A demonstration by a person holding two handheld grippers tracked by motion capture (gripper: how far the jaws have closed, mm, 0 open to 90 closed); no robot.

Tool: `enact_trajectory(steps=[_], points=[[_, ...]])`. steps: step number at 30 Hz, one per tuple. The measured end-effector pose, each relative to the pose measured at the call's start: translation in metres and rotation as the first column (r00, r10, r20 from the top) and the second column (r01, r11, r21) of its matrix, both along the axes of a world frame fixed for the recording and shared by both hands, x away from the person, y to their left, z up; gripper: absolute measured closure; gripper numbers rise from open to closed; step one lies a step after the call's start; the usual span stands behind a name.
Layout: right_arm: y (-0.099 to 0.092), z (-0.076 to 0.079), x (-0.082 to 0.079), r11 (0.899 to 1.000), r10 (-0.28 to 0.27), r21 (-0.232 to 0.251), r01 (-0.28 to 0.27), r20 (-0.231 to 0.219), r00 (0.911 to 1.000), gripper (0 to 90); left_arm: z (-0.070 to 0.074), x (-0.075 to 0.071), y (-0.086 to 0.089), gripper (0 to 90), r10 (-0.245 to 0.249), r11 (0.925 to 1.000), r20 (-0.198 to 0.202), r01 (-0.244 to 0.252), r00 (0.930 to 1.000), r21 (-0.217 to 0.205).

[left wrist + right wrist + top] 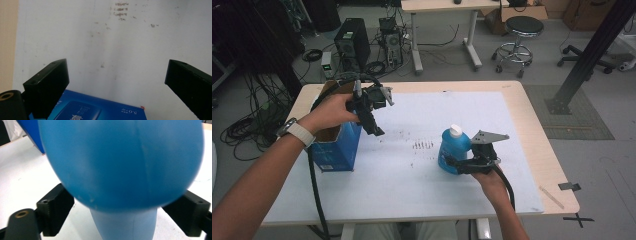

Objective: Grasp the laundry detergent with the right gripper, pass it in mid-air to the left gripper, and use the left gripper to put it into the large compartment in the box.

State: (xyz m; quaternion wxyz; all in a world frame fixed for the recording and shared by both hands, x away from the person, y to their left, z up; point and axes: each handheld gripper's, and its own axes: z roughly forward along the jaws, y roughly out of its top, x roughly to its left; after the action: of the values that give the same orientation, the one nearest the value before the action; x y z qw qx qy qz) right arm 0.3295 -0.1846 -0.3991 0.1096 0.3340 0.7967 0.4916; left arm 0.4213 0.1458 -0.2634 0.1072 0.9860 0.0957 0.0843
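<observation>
Right gripper [451,163] jaws flank the blue plastic bottle with white cap [454,148], contact unclear. Left gripper [376,127] hangs open above the blue cardboard box [334,150].

The blue box [100,107] bears a printed "5.0", seen upside down.

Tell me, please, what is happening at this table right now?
A person works at a white table with a hand-held gripper in each hand. The right hand-held gripper is around the blue bottle, which stands upright with its white cap on; its jaws sit at the bottle's sides, and whether they press on it I cannot tell. The left hand-held gripper hangs open beside the open blue box, holding nothing.
</observation>
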Motion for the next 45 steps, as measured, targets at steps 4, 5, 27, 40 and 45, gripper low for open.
enact_trajectory(steps=[4,5,27,40,45], points=[[-0.0009,0.0000,-0.0004,1.000,0.000,0.007,0.000,0.003,1.0000,17.4,0.0001,-0.0001,0.0007,5.9,0.000,1.0000,0.001,0.000,1.0000,0.000],[-0.0010,0.0002,-0.0003,1.000,0.000,0.007,0.000,0.005,1.0000,18.1,0.0000,0.0000,0.0009,5.8,0.000,1.0000,-0.001,0.000,1.0000,0.001],[-0.0017,-0.0004,0.0003,1.000,0.014,0.021,-0.014,0.020,0.9997,37.6,-0.0035,-0.0005,0.0046,6.0,0.006,1.0000,-0.005,-0.006,1.0000,-0.003],[-0.0026,-0.0002,-0.0002,0.999,0.032,-0.003,-0.032,0.053,0.9981,42.4,-0.0044,-0.0001,0.0032,6.0,0.009,0.9999,-0.006,-0.009,0.9999,-0.007],[-0.0032,0.0009,0.0004,1.000,0.021,-0.006,-0.021,0.056,0.9982,43.7,-0.0043,0.0004,0.0029,6.0,0.010,0.9999,-0.006,-0.010,0.9999,-0.005]])
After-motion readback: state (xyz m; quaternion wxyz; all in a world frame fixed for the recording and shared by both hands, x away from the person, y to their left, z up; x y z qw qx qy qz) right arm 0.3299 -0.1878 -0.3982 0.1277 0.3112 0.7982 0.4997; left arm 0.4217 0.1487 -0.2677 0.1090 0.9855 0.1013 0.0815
